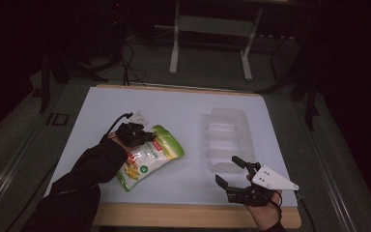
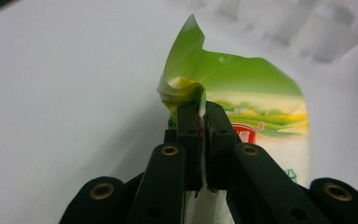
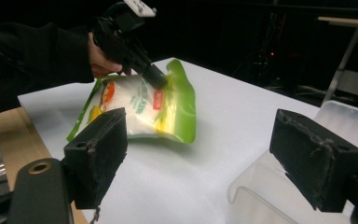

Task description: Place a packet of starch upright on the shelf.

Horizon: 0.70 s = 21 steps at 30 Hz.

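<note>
One clear tray [image 1: 229, 137] beside pouch [image 1: 149, 157].

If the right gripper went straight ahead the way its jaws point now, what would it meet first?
Probably bare white table top first: the open right gripper aims between the green bag, farther off, and the clear plastic tray at its right jaw. Depth is unclear.

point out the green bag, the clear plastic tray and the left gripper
green bag [image 1: 149, 159], high view, on its white printed middle
clear plastic tray [image 1: 228, 140], high view, on a ridge across its middle
left gripper [image 2: 201, 112], left gripper view, between its fingertips, pinching the bag's edge
</note>
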Motion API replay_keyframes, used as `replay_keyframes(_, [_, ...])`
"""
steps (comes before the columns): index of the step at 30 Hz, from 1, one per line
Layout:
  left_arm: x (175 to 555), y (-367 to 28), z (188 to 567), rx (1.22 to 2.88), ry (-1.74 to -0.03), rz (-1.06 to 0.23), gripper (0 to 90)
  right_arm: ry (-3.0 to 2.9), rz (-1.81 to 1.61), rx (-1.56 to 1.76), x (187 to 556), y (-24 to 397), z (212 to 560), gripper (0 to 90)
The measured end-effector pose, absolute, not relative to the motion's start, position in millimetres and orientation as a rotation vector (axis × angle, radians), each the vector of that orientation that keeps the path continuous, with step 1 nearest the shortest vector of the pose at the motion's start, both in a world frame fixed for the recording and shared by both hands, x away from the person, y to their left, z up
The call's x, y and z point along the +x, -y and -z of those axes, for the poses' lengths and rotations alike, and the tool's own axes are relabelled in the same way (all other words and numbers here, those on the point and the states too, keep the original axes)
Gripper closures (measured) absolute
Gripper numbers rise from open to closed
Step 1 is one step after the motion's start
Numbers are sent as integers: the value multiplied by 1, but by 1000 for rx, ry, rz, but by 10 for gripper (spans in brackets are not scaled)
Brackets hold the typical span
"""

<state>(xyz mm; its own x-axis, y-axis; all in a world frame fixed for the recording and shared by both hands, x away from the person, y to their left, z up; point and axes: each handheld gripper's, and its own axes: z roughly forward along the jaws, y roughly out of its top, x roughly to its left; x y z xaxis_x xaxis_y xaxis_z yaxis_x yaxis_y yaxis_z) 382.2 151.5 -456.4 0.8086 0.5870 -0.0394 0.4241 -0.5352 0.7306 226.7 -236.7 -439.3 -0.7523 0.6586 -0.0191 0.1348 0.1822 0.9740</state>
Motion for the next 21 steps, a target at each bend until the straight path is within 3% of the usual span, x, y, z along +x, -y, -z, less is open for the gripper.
replay_keyframes(8, [369,-160,439,2147,-700,-270,876,-2032,-1608,724,227,237,439,225])
replay_keyframes(21, [352,-167,405,1967,-668,-338,879,-2031,-1610,764,228,235,438,192])
